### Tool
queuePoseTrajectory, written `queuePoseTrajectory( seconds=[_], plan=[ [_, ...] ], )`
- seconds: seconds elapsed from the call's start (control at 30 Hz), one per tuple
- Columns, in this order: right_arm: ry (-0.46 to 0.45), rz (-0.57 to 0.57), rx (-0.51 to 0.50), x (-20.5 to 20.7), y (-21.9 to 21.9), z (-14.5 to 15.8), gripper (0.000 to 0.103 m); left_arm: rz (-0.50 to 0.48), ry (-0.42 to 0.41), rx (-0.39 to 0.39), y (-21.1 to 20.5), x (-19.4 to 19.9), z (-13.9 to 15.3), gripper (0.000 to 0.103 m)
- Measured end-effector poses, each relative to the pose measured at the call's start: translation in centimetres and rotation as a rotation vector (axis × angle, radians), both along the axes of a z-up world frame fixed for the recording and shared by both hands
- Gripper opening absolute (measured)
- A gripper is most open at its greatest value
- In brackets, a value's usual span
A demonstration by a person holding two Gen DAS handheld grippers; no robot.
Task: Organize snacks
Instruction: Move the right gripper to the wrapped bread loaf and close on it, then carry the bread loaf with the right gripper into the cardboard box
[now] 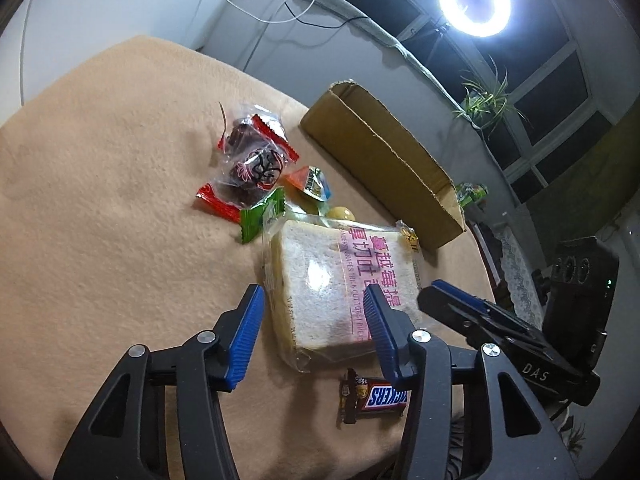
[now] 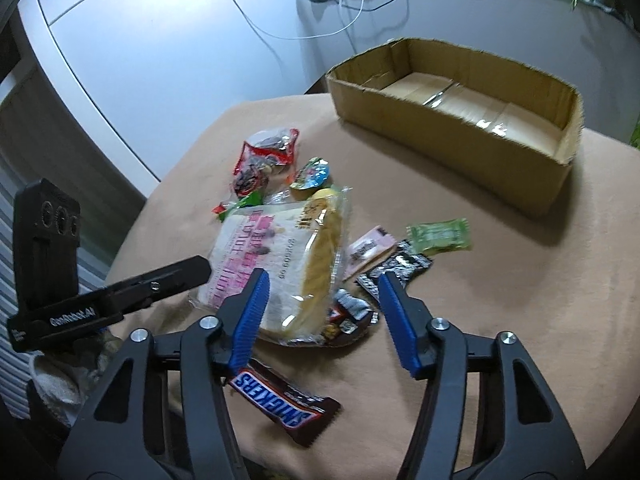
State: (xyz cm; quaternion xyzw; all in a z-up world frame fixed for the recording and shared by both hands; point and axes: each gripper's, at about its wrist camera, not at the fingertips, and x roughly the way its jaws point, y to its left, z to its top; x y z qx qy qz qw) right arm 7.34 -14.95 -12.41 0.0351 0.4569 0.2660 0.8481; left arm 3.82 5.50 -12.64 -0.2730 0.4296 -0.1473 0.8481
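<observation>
The left tongs [image 1: 316, 320] stand partly apart around the near end of a bagged slice of white bread [image 1: 340, 280], a clear wrapper with pink print; whether the blue pads press it cannot be told. The right tongs [image 2: 322, 308] gape over the same pile, pads touching nothing, above a dark crumpled wrapper [image 2: 348, 316] at the bread's edge. A Snickers bar [image 2: 280, 400] lies nearest, just beside the bread. Further out sit red-ended clear candy packs [image 1: 252, 160], a green wrapper [image 1: 260, 216], a small jelly cup [image 1: 314, 184], and on the right a pink sachet [image 2: 368, 250], a black-and-white packet [image 2: 400, 268] and a green candy [image 2: 438, 234]. The beige-covered counter [image 1: 100, 200] is bare to the left. An open cardboard box [image 2: 460, 120] stands at the far edge. Both tongs tilt downward.
</observation>
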Motion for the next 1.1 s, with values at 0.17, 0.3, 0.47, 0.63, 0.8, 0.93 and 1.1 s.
queuePoseTrajectory(
  seconds=[0.17,0.3,0.47,0.63,0.8,0.93,1.1],
  plan=[
    [0.042,0.022,0.032,0.6,0.6,-0.6,0.052,0.003,0.022,-0.009,0.3,0.3,-0.8,0.049],
    [0.053,0.047,0.034,0.9,1.2,-1.0,0.048,-0.01,0.035,-0.026,0.1,0.7,-1.2,0.048],
    [0.061,0.052,0.04,0.9,1.2,-0.9,0.046,-0.02,0.025,-0.01,-0.5,0.9,-1.0,0.047],
    [0.046,0.056,0.021,0.5,1.5,-0.5,0.045,-0.028,0.011,0.023,-1.1,0.7,-0.5,0.047],
    [0.038,0.049,0.043,0.1,0.9,0.0,0.044,-0.026,-0.013,0.038,-1.5,0.5,0.4,0.044],
    [0.005,0.037,0.055,-0.3,0.3,1.1,0.044,-0.036,-0.042,0.052,-1.7,0.6,1.3,0.044],
    [-0.031,0.015,0.063,-0.4,-0.7,2.4,0.044,-0.056,-0.089,0.065,-2.7,1.2,2.9,0.044]
  ],
)
